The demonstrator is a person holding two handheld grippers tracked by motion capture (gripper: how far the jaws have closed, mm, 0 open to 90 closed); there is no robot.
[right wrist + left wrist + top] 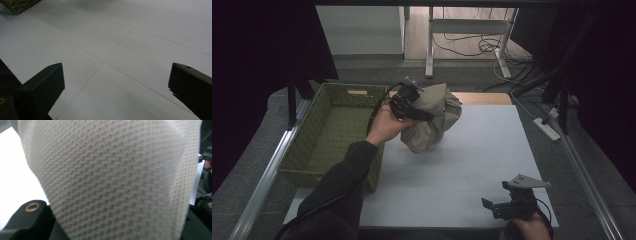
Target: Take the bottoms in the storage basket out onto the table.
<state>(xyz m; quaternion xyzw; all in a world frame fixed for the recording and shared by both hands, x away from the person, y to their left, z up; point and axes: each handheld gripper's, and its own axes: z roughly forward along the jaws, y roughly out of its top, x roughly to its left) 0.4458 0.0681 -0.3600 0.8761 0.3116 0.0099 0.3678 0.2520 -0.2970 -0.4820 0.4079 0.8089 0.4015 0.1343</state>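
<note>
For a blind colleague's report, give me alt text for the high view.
A person's left hand-held gripper lifts a bunched beige cloth beside a green woven basket on a white table. The right hand-held gripper rests open at the table's near edge.

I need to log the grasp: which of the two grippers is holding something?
The left gripper: it clutches the beige cloth bundle beside the green basket. The right gripper is open, over bare table.

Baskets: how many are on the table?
1. The green woven basket stands at the table's left edge, beside the left gripper, which holds a bunched beige cloth. Its inside looks empty.
</note>
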